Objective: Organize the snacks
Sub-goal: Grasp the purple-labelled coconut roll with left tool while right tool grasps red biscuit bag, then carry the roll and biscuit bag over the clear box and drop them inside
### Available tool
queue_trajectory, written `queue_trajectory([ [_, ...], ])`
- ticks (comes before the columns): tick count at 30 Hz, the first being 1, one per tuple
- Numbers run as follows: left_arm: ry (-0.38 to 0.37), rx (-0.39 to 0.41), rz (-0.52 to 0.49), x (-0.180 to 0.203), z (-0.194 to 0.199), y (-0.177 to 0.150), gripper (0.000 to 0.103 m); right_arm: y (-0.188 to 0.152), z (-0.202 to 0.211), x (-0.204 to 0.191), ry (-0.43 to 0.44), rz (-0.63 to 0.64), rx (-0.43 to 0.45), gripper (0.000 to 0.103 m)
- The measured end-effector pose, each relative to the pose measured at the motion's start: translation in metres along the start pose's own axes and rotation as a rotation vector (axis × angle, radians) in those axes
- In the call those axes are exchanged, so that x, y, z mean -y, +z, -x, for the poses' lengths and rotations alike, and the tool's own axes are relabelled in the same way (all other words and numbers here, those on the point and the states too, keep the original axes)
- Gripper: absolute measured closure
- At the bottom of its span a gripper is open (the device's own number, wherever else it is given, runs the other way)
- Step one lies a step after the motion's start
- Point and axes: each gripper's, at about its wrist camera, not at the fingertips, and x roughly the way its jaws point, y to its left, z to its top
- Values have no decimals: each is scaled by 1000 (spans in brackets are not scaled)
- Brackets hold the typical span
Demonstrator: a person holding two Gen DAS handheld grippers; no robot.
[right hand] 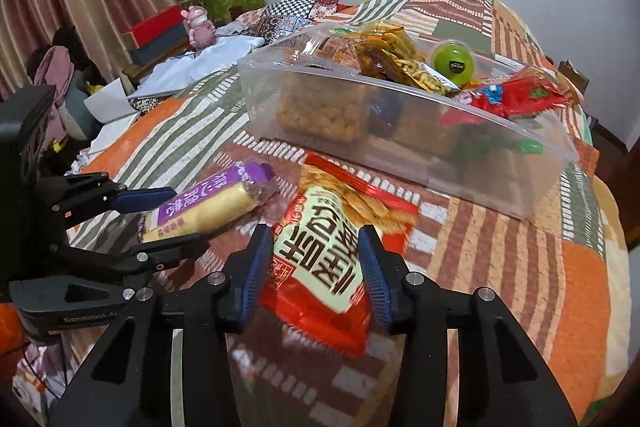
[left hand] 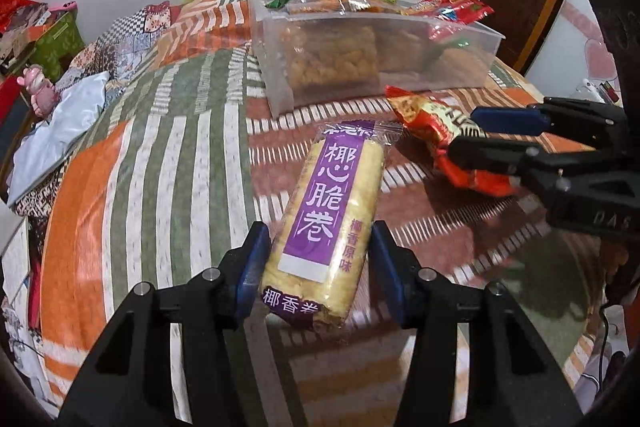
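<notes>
Left fingers (left hand: 318, 267) clamped on purple-label roll pack (left hand: 324, 223); right fingers (right hand: 316, 273) clamped on red cracker bag (right hand: 332, 259) (both packs just above bed quilt (left hand: 160, 163)); clear snack-filled bin (right hand: 400, 131) beyond, near both

Wrist views, close, sharing patchwork bed (left hand: 168, 131).
</notes>
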Motion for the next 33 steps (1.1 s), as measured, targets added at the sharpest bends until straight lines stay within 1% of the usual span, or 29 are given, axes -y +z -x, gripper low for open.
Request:
queue_trajectory([
  [2, 1, -4, -1, 2, 3, -4, 51, 0, 4, 2, -2, -27, 10, 60],
  [4, 7, -7, -4, 4, 4, -6, 50, 4, 8, 6, -11, -72, 29, 47],
  [5, 8, -9, -3, 5, 4, -6, 47, 7, 8, 7, -19, -92, 39, 34],
  [6, 8, -12, 1, 5, 4, -6, 45, 9, 8, 7, -24, -107, 47, 24],
  [7, 6, -14, 5, 4, 4, -6, 41, 11, 7, 7, -22, -117, 51, 22],
  [8, 1, -13, 11, 4, 3, -4, 40, 15, 2, 7, -15, -125, 41, 21],
  [12, -6, -12, 13, 2, -2, 6, 40, 17, -25, 9, -9, -155, -38, 21],
  [14, -7, -13, 19, 1, -7, 10, 40, 12, -36, 9, -36, -152, -58, 21],
  [18, -22, -12, 15, 3, -16, 13, 42, 5, -46, 14, 9, -156, -93, 20],
  [20, -29, -3, 11, 4, -18, 14, 49, 5, -45, 14, 12, -151, -94, 21],
  [21, -35, 3, 10, 5, -18, 14, 51, 5, -45, 14, 10, -149, -87, 27],
  [22, -35, 6, 10, 6, -18, 14, 52, 6, -44, 14, 13, -146, -86, 31],
  [26, -35, 16, 17, 5, -16, 13, 54, 5, -38, 13, 20, -148, -65, 37],
  [30, -32, 31, 42, 3, -9, 11, 55, -1, -27, 17, 15, -145, -35, 39],
  [33, -21, 57, 39, 5, 0, 11, 55, -2, -18, 17, 3, -136, -8, 39],
])
